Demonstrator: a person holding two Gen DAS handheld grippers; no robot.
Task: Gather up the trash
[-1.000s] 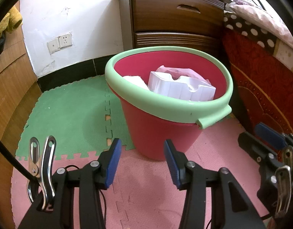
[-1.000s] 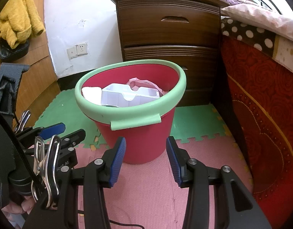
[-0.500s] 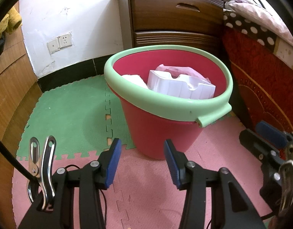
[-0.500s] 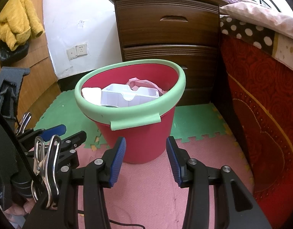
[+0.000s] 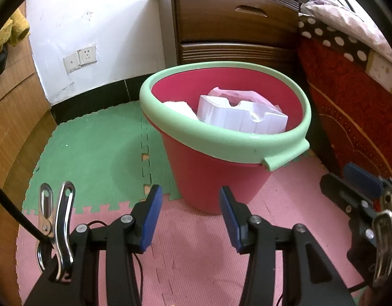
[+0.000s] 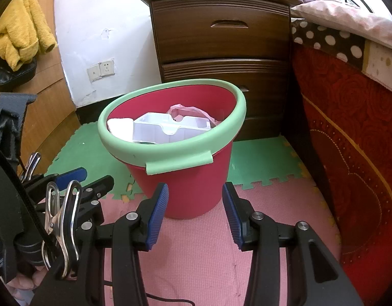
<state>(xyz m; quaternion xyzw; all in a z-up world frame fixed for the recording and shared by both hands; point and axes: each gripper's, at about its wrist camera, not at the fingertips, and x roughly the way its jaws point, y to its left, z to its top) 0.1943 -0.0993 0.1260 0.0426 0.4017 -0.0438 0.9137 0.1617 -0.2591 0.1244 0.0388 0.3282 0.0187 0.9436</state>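
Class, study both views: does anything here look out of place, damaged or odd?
Mostly tidy. The white plastic tray sits tilted in the red bucket. Small bits are missing along the foam mat seam left of it. Nothing has spilled.

A: Where does the left wrist camera sit?

B: Behind the left tool [image 5: 188,216], low over the floor mats [image 5: 94,153], tilted down at the red bucket [image 5: 216,178] close ahead.

A: And the right?

B: Behind the right tool [image 6: 194,214], a shallower tilt, further right.

A: Overlap?

B: Bucket, dresser [image 6: 221,38], wall socket [image 5: 80,57], bed edge [image 6: 349,102]. Each view catches the other tool at its edge.
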